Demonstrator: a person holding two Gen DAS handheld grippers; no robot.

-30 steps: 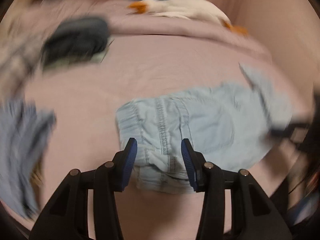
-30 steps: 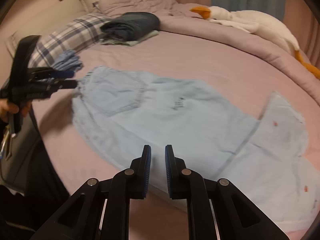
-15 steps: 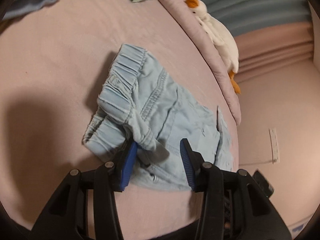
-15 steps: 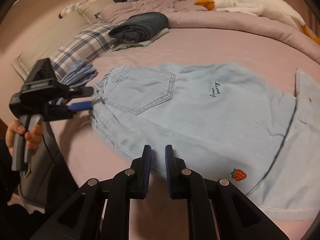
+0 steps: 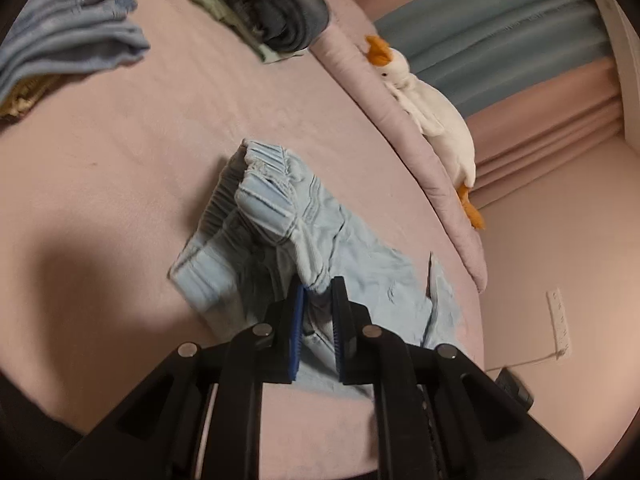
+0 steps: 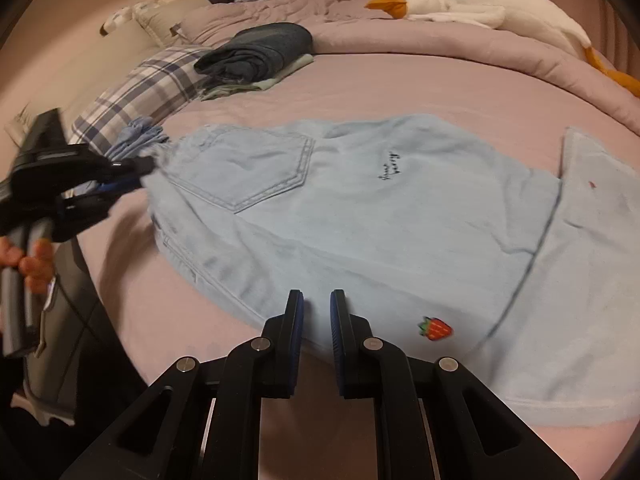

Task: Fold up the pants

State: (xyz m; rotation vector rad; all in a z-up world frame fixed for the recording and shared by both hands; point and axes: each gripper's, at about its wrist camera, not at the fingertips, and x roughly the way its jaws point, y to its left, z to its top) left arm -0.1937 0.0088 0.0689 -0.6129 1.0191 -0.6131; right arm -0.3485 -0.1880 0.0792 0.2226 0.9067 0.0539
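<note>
Light blue denim pants [image 6: 400,220] lie spread on the pink bed [image 6: 400,84], back pocket [image 6: 248,168] up, a strawberry patch [image 6: 436,328] near the front edge. In the left wrist view the pants [image 5: 360,272] bunch at the elastic waistband [image 5: 264,192]. My left gripper [image 5: 318,292] has its jaws closing, with a pinch of waistband fabric between the pads. The right wrist view also shows this left gripper [image 6: 140,172] at the waist end, held by a hand [image 6: 32,260]. My right gripper [image 6: 316,300] hovers shut over the pants' near edge with nothing between its fingers.
A folded stack of dark clothes [image 6: 260,52] sits at the back beside a plaid pillow [image 6: 148,92]. A white goose plush [image 6: 480,8] lies on the rolled duvet [image 6: 500,56]. A crumpled blue garment [image 5: 72,40] lies at the far left. The bed's edge runs just below both grippers.
The left gripper's jaws came together on the waistband, and the hand rolled and shifted. The waistband now stands bunched and pulled up. The right gripper stayed shut and hardly moved.
</note>
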